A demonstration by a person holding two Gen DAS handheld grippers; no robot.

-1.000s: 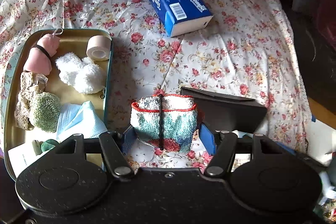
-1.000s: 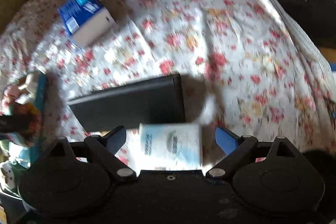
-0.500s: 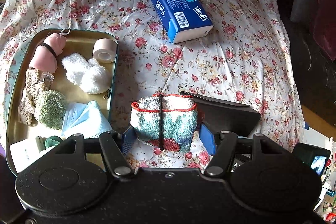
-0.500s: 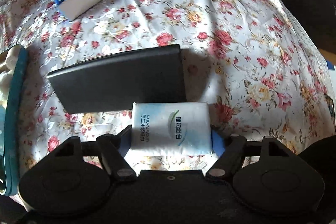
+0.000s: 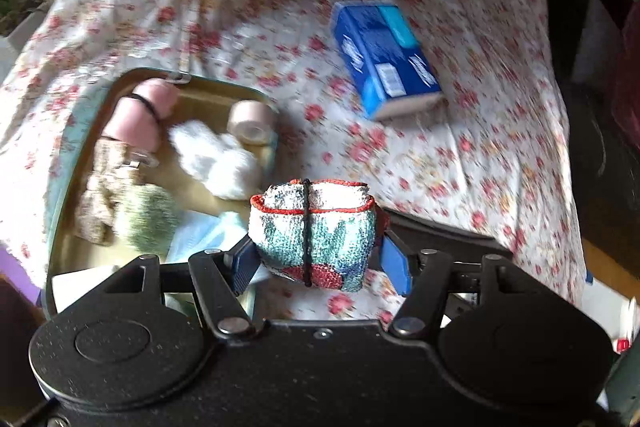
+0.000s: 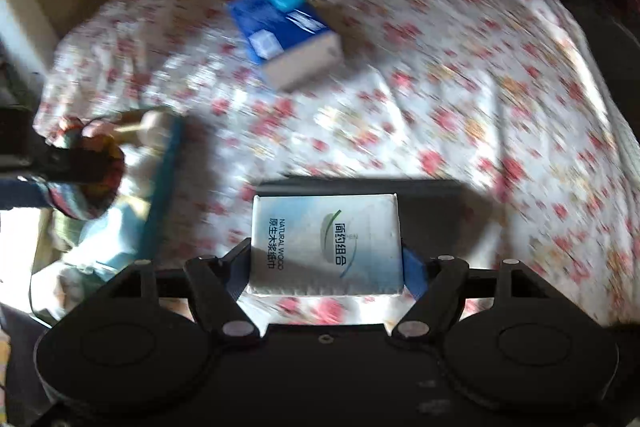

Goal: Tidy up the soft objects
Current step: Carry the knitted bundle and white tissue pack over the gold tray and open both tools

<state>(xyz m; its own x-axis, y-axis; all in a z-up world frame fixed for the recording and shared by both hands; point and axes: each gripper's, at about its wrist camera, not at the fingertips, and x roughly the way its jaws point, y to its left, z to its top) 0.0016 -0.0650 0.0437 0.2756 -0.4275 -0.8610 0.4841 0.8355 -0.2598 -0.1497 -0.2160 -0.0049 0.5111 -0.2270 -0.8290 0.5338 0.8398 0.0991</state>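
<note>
The tin tray [image 5: 60,187] on the flowered bed [image 5: 460,155] already holds a good share of the soft things: a pink roll [image 5: 136,115], a roll of tape [image 5: 250,123], white cotton puffs [image 5: 218,159], a green scrubber [image 5: 148,219], a brownish sponge [image 5: 100,195] and a pale blue face mask [image 5: 208,231].

Two more items are in hand. The left tool [image 5: 316,259] is clamped on a knitted bundle [image 5: 314,227] tied with a black band, held above the tray's near edge. The right tool [image 6: 326,263] grips a small white tissue pack [image 6: 326,243], carried above a flat black case [image 6: 440,211] lying on the bed.

Judging by this, the sorting is well past halfway. Both carried items are not yet in the tray, and the blue tissue box [image 5: 384,59] lies untouched, well apart from it.
</note>
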